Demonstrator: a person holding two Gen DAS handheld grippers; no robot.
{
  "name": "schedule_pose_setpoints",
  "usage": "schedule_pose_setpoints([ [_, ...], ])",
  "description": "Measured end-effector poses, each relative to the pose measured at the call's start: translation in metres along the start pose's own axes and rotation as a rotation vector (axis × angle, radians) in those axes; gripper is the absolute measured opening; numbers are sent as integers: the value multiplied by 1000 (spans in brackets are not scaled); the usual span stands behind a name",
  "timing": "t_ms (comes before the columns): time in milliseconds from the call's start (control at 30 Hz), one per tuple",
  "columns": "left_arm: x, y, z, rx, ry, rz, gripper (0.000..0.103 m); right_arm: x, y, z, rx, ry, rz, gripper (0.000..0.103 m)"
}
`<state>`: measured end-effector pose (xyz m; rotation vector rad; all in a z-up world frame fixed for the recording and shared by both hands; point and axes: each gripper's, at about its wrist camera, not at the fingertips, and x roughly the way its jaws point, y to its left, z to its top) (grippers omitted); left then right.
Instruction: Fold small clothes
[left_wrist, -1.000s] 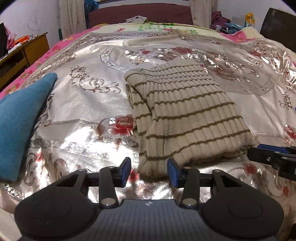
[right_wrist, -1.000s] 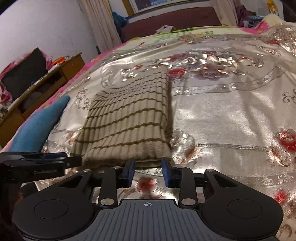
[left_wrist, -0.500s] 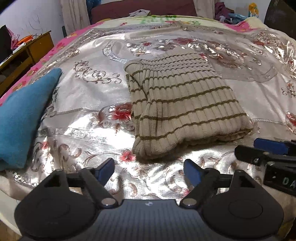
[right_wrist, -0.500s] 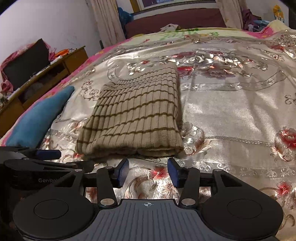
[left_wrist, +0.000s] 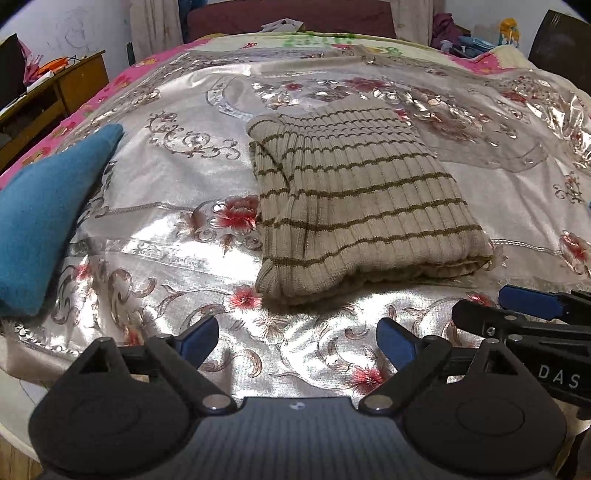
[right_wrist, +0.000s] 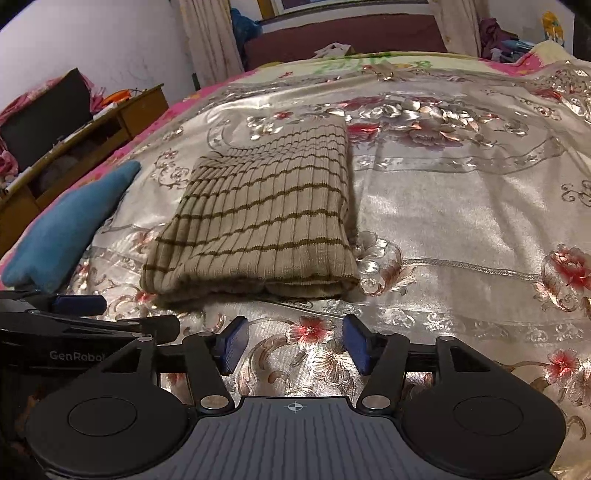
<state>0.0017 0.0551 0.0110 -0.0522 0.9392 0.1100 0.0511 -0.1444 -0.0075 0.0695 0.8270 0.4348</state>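
A beige ribbed sweater with thin brown stripes (left_wrist: 362, 199) (right_wrist: 266, 218) lies folded into a compact rectangle on the shiny floral bedspread (left_wrist: 177, 229) (right_wrist: 461, 221). My left gripper (left_wrist: 297, 341) hovers just short of the sweater's near edge, its jaws opening wide with only bedspread between them. My right gripper (right_wrist: 293, 345) sits back from the same edge, jaws opening, nothing between its blue pads. Each gripper shows at the side of the other's view: the right gripper (left_wrist: 528, 314) at the right edge, the left gripper (right_wrist: 77, 314) at the left edge.
A folded blue garment (left_wrist: 44, 214) (right_wrist: 70, 225) lies on the bed left of the sweater. A wooden desk (left_wrist: 55, 92) (right_wrist: 92, 125) stands beyond the bed's left edge. A dark headboard (left_wrist: 288, 14) and more clothes (left_wrist: 454, 33) are at the far end.
Both grippers' jaws have spread apart, the left far more. Both drew back from the sweater's near edge, which now lies free on the bedspread.
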Motion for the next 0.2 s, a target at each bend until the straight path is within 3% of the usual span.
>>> schedule_pose_setpoints([
  [200, -1, -1, -1, -1, 1, 5, 97, 1, 0, -1, -3, 0, -2, 58],
])
